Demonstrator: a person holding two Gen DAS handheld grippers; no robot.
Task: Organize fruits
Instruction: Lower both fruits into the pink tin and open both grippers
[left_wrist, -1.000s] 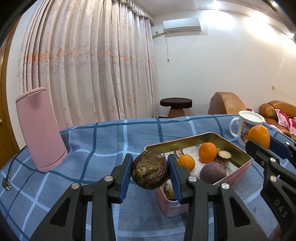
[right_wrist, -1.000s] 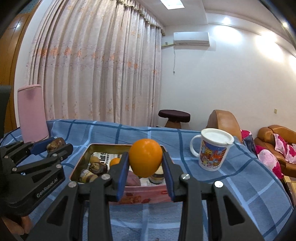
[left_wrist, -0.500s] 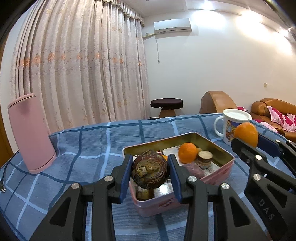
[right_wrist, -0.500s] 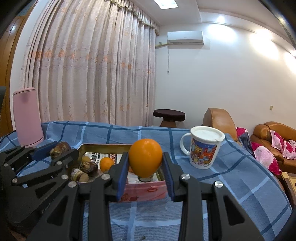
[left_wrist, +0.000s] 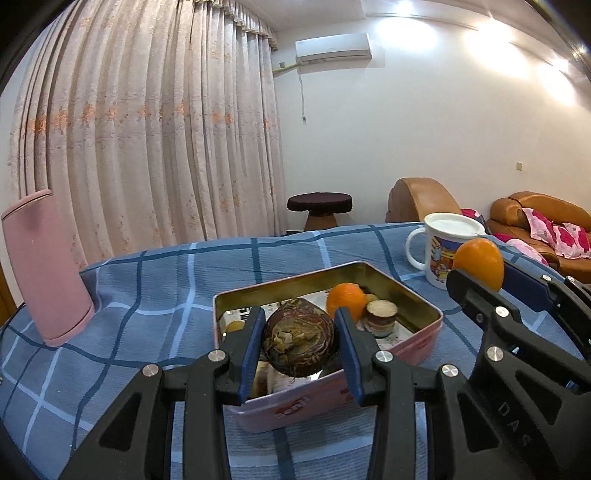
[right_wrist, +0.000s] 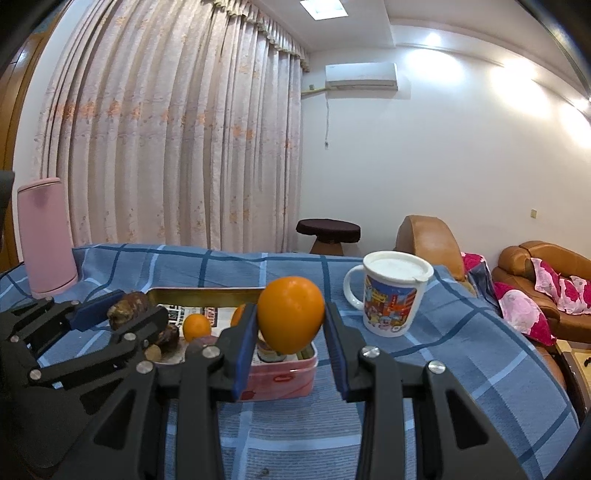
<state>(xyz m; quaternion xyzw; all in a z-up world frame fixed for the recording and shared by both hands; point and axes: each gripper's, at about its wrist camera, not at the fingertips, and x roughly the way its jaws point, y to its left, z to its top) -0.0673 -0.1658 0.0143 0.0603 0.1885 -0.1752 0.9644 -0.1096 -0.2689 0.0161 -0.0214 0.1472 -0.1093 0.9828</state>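
Left claw (left_wrist: 298, 345) grips a brown mottled fruit (left_wrist: 298, 342) over the near end of the pink tin (left_wrist: 332, 397). Right claw (right_wrist: 290, 325) grips an orange (right_wrist: 290, 319), tin just beyond.

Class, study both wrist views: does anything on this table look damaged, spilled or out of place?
Nothing is spilled. One oddity: the brown fruit clamped in the left gripper has wrinkled, blotchy skin, unlike the smooth orange in the right gripper. The tin sits flat.
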